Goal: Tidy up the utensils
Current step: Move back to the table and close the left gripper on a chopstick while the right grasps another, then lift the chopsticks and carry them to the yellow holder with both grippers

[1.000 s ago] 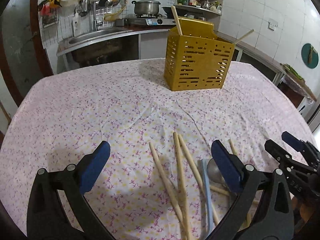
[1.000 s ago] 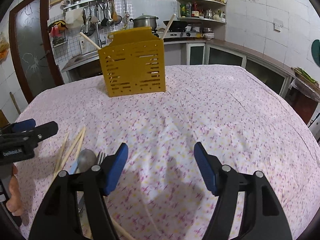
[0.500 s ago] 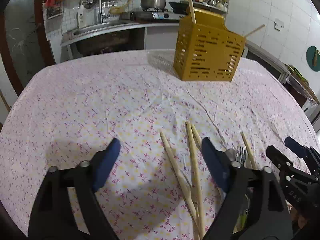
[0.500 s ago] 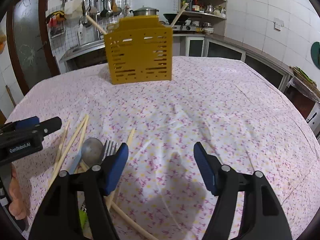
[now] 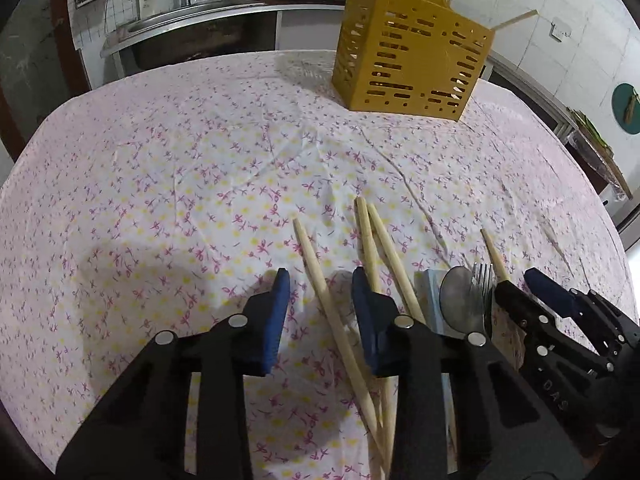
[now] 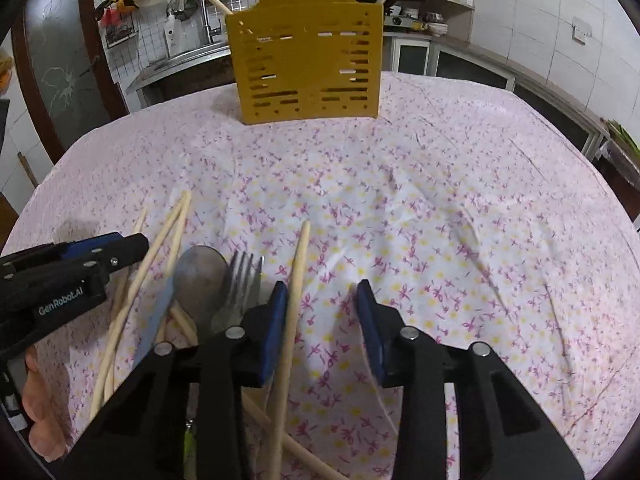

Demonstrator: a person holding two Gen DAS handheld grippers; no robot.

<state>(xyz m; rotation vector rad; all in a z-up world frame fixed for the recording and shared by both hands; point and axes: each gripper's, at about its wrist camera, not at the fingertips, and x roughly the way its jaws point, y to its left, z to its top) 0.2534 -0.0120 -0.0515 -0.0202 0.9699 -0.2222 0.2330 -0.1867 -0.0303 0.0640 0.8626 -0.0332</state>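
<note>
— Left wrist view? The left gripper (image 5: 318, 286), jaws just narrowed and still apart, straddles one pale wooden chopstick (image 5: 320, 280) on the floral tablecloth (image 5: 180, 168) without pinching it. A yellow slotted plastic utensil holder (image 5: 408, 64) stands well beyond.

— Right wrist view? The right gripper (image 6: 322, 300), jaws likewise just closing, grips nothing; a second wooden chopstick (image 6: 298, 264) lies against its left pad (image 6: 274, 320), beside a metal spoon (image 6: 200, 276) and fork (image 6: 242, 276).

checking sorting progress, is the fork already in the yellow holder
No, the fork lies on the tablecloth beside the spoon, well short of the holder.
</note>
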